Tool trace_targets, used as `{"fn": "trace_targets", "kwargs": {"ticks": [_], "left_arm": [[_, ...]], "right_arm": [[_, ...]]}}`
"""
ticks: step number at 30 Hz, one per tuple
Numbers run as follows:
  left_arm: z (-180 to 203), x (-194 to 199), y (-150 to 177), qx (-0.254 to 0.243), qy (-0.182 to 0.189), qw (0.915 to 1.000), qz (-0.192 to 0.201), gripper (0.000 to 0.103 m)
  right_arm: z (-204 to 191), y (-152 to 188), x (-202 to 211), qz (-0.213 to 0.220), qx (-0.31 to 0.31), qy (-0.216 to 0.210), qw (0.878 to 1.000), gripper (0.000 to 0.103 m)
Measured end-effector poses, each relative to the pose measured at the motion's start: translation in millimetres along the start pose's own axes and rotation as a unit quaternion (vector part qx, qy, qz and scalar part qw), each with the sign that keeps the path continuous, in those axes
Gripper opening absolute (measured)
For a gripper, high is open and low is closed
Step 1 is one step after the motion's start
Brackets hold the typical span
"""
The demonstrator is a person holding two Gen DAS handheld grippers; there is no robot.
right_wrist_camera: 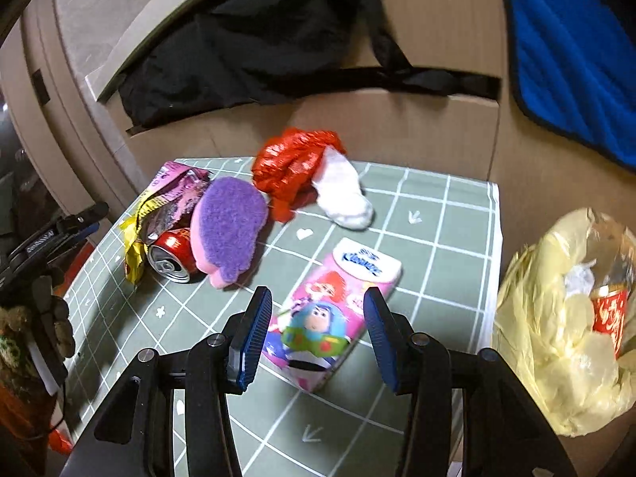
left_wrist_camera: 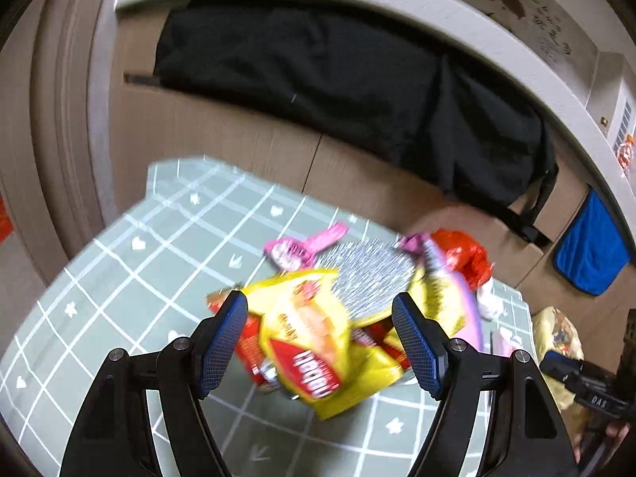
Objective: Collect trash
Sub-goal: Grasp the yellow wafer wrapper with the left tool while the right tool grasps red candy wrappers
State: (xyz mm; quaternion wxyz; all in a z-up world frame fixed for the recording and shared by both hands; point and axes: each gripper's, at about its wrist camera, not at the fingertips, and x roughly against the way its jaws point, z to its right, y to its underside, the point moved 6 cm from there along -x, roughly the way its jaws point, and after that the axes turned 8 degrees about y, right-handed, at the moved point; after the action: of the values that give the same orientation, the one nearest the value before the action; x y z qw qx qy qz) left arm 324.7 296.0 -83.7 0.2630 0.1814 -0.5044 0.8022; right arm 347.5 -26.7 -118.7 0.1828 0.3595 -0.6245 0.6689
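Left wrist view is showing my left gripper (left_wrist_camera: 318,342) with its jaws standing wide open over a yellow wrapper (left_wrist_camera: 314,342), which is lying between my blue pads (left_wrist_camera: 220,342) on the green cloth (left_wrist_camera: 119,278); I cannot tell whether the pads are touching it, and the picture is blurring a little. A silver brush (left_wrist_camera: 369,274) is lying just behind the wrapper at 12 o'clock, with a pink clip (left_wrist_camera: 306,244) at 11 o'clock and a red foil (left_wrist_camera: 463,258) at 1 o'clock.

Right wrist view is showing my right gripper (right_wrist_camera: 318,334), also wide open and holding nothing, hanging over a tissue pack (right_wrist_camera: 334,310). A can (right_wrist_camera: 173,256) is lying at 10 o'clock, touching a purple sponge (right_wrist_camera: 228,226). A white sock (right_wrist_camera: 342,194) is resting against the red foil at 12 o'clock. A trash bag (right_wrist_camera: 556,338) is sitting off the cloth at 3 o'clock, with trash inside.
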Motion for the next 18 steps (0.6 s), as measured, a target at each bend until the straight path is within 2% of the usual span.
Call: {"fn": "trace_targets", "kwargs": {"ticks": [4, 8, 11, 14, 16, 18], "left_arm": [[-22, -11, 7, 0.012, -0.005, 0.9998, -0.017, 0.075], [-32, -29, 4, 0.054, 0.013, 0.9981, -0.025, 0.075], [-38, -46, -1, 0.065, -0.001, 0.9974, -0.032, 0.075], [-41, -62, 3, 0.099, 0.020, 0.9932, -0.058, 0.075], [-34, -66, 10, 0.098, 0.038, 0.9916, -0.075, 0.074], [-18, -66, 20, 0.074, 0.047, 0.9919, -0.092, 0.068]], "right_arm": [[-9, -2, -1, 0.000, 0.010, -0.005, 1.000, 0.046], [-13, 3, -8, -0.013, 0.010, -0.011, 1.000, 0.046], [-15, 6, -11, -0.019, 0.012, -0.013, 1.000, 0.046], [-15, 9, -9, -0.019, 0.018, -0.009, 1.000, 0.046], [-14, 10, -7, -0.016, 0.022, -0.004, 1.000, 0.046], [-12, 10, -4, -0.013, 0.024, 0.002, 1.000, 0.046]]}}
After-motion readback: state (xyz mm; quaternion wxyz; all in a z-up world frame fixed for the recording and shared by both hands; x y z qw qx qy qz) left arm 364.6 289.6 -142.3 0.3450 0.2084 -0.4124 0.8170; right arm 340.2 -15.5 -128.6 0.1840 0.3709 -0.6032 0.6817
